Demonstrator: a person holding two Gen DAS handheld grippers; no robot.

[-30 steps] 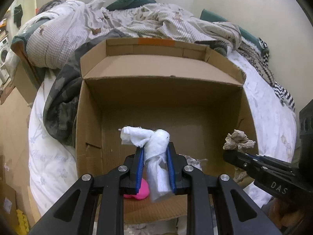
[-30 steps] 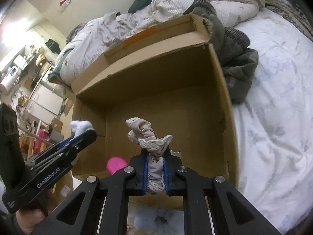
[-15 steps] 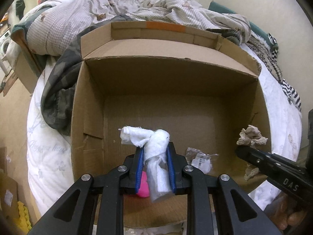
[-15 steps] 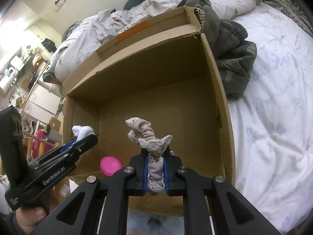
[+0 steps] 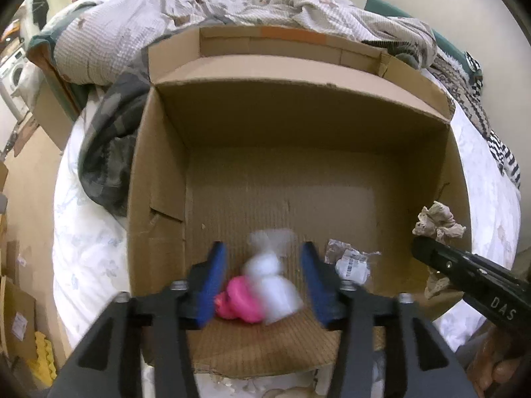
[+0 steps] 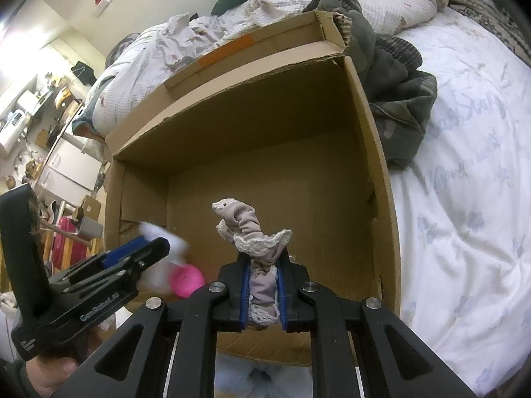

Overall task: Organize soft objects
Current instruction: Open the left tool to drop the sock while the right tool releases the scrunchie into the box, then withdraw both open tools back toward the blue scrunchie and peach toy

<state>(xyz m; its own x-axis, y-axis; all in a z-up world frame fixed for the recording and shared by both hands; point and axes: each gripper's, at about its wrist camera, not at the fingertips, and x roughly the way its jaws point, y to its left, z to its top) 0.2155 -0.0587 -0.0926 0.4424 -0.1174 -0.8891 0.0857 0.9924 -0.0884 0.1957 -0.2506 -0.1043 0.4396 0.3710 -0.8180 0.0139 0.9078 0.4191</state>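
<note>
An open cardboard box (image 5: 159,179) (image 6: 375,152) stands on the bed. My left gripper (image 5: 264,273) is open above the box's near end. A white cloth (image 5: 270,275), blurred, falls free between its fingers; it also shows in the right wrist view (image 6: 162,248). A pink soft object (image 5: 239,305) (image 6: 186,280) lies on the box floor below it. My right gripper (image 6: 262,285) is shut on a beige lace-trimmed cloth (image 6: 247,229) (image 5: 436,220), held over the box's near right side.
A crumpled wrapper with a label (image 5: 351,260) lies on the box floor. Rumpled bedding (image 5: 265,3) and dark clothes (image 6: 395,93) (image 5: 106,152) flank the box on the white mattress (image 6: 464,199). Cardboard pieces (image 5: 16,315) stand on the floor at left.
My left gripper has opened and let go of the white cloth, which is dropping into the box. Both grippers have moved further over the box. The right gripper still holds its cloth.
</note>
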